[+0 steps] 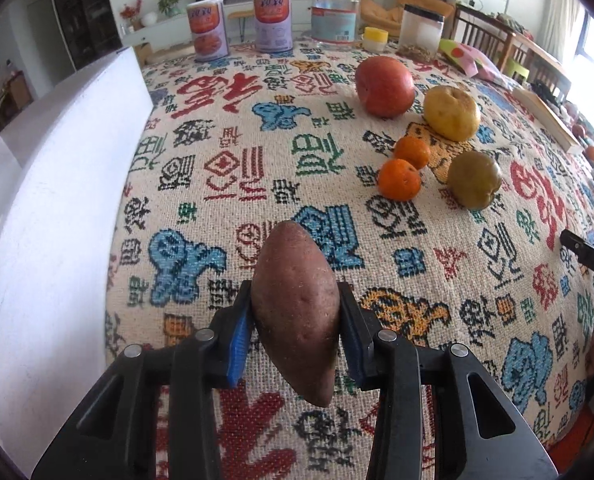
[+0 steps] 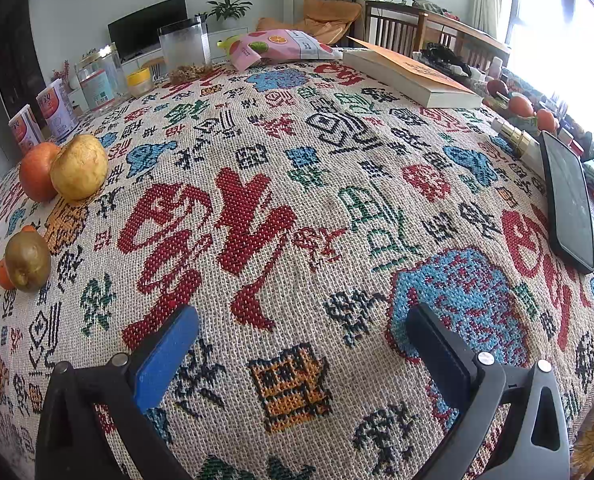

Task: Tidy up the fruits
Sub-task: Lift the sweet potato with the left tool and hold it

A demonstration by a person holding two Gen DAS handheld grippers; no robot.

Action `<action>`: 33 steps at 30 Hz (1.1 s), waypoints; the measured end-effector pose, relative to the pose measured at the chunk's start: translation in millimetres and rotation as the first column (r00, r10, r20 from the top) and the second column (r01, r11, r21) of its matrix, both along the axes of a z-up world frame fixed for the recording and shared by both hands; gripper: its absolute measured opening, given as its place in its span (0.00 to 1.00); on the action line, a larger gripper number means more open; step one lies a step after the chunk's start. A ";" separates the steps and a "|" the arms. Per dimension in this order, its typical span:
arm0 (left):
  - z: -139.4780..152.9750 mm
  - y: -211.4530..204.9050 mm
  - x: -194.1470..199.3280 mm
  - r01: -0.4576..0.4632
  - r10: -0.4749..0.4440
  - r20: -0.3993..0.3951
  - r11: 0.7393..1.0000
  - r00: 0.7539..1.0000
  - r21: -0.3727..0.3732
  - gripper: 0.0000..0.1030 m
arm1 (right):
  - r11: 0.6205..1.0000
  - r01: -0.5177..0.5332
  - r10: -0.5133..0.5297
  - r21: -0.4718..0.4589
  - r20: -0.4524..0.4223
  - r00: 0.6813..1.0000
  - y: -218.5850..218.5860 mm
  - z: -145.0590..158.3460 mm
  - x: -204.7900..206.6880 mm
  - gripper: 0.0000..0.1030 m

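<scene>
A: Left gripper [image 1: 295, 320] first. Clenched on the sweet potato [image 1: 297, 308]; blue pads [image 1: 239, 344] press it from both sides, long axis running away from the camera, near tip lower. It looks lifted clear of the tablecloth [image 1: 225, 184], though contact is hard to confirm from this angle.

B: Right gripper [image 2: 303, 344]?

A: Released. Fingers spread wide, nothing between them, just patterned cloth below. A tip of it pokes in at the right edge of the left wrist view.

B: Fruit locations?

A: All on the cloth, far right of the left view. Red apple [image 1: 385, 86] furthest back, yellow pear [image 1: 452, 113] just beside it on the right, looks touching. Nearer, two tangerines [image 1: 399, 179] side by side, close together. Green-brown pear [image 1: 474, 179] just right of the front tangerine.

B: Same group from the right wrist?

A: Yes, at its left edge. Apple [image 2: 37, 172] behind yellow pear [image 2: 79, 166], touching. Green-brown pear [image 2: 28, 261] nearer, tangerines mostly hidden behind it.

B: Other stuff?

A: White board [image 1: 49, 208] along the left side. Back row: two cans [image 1: 208, 28], a glass jar [image 1: 334, 16], a clear container [image 1: 421, 32]. Right wrist view shows a book [image 2: 413, 76], a phone [image 2: 569, 204] face up near the right edge, and a pink snack bag [image 2: 281, 48].
</scene>
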State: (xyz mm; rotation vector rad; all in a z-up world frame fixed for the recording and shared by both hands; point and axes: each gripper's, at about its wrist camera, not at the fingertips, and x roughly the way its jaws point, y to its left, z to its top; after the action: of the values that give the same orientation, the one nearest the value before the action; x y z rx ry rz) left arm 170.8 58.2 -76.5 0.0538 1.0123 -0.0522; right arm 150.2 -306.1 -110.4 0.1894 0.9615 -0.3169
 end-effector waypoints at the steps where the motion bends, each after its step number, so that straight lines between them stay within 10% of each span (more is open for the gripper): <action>1: -3.7 2.9 0.7 -0.009 0.009 -0.001 1.000 1.000 0.010 0.39 | 1.000 0.000 0.000 0.000 0.000 1.000 0.1 0.0 -0.1 1.00; 5: -13.1 9.9 1.9 -0.049 0.048 0.028 0.998 0.998 0.038 0.49 | 1.000 0.000 0.000 0.000 0.000 1.000 0.1 0.0 -0.2 1.00; 8: -14.2 13.3 0.0 -0.114 0.108 0.073 0.991 0.991 0.074 0.92 | 1.000 0.000 0.000 0.000 0.000 1.000 0.0 -0.1 -0.2 1.00; 33: -27.5 33.2 3.4 -0.163 0.164 0.075 0.987 0.984 -0.017 1.00 | 1.000 0.000 0.000 0.000 0.000 1.000 -0.1 0.0 -0.2 1.00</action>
State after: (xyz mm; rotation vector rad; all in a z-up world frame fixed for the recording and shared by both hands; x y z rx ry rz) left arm 174.2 91.4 -104.0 -0.0367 0.9373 0.0938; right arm 150.0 -306.3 -110.4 0.1888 0.9613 -0.3167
